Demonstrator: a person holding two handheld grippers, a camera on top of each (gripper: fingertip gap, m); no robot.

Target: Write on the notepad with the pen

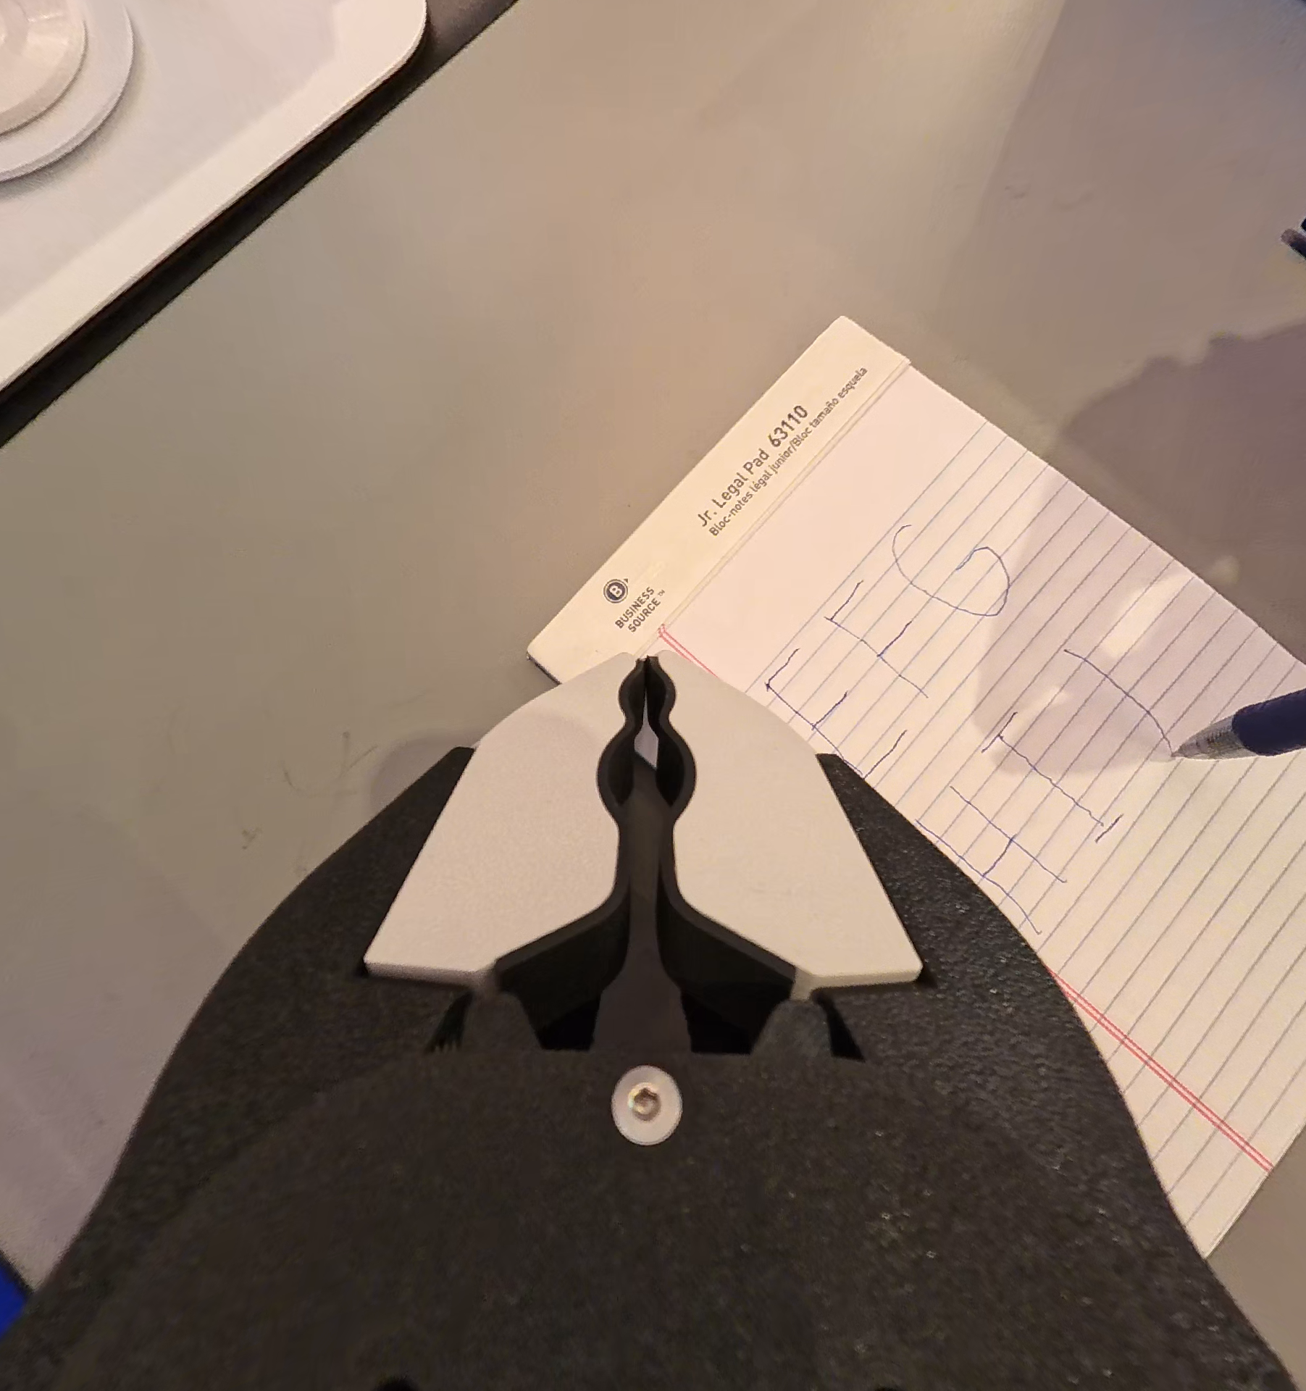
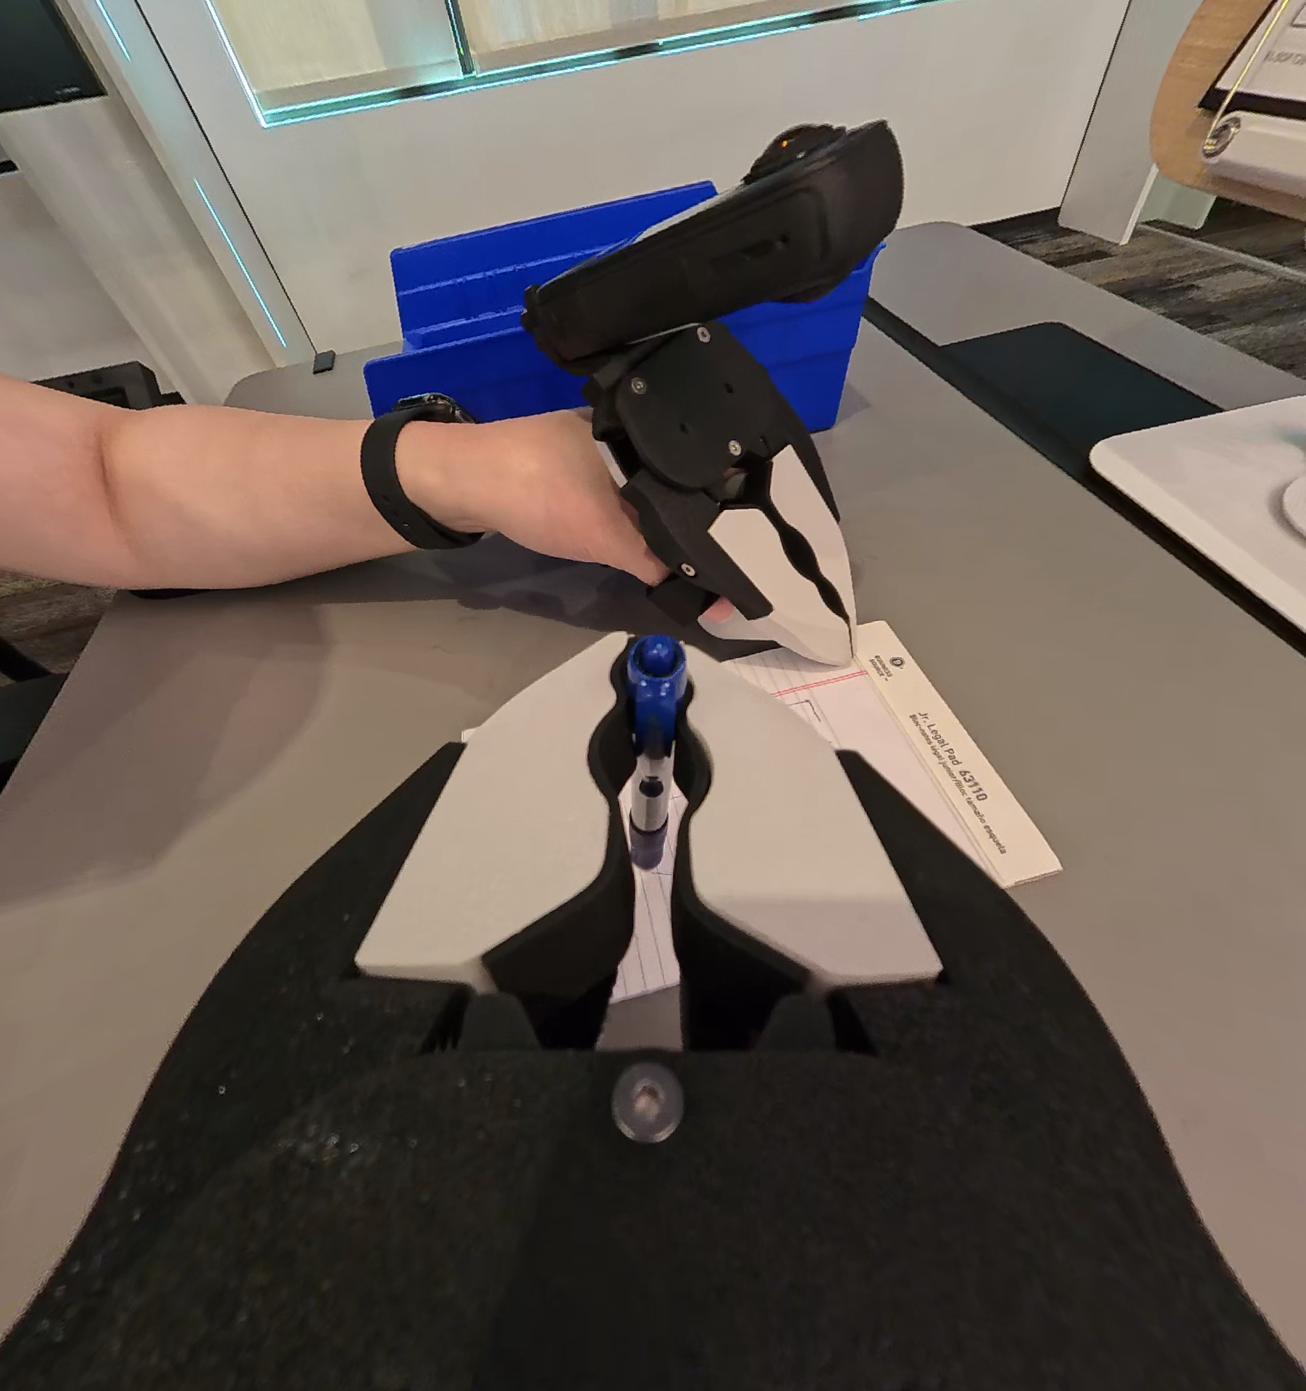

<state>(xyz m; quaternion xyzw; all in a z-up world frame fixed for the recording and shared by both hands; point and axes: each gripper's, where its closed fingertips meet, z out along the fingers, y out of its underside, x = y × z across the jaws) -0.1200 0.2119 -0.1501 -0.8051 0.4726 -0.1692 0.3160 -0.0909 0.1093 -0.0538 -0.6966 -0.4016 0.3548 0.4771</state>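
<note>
Right gripper [image 2: 653, 722] clamped on blue pen [image 1: 1270, 726], tip touching notepad [image 1: 1011, 722] at right edge; left gripper [image 1: 648, 666] pressed together, pinning pad's corner, centre frame.

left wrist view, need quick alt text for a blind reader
A blue pen touches its tip to a white lined notepad bearing blue handwriting, on a grey table. The closed left gripper rests at the pad's top corner.
</note>
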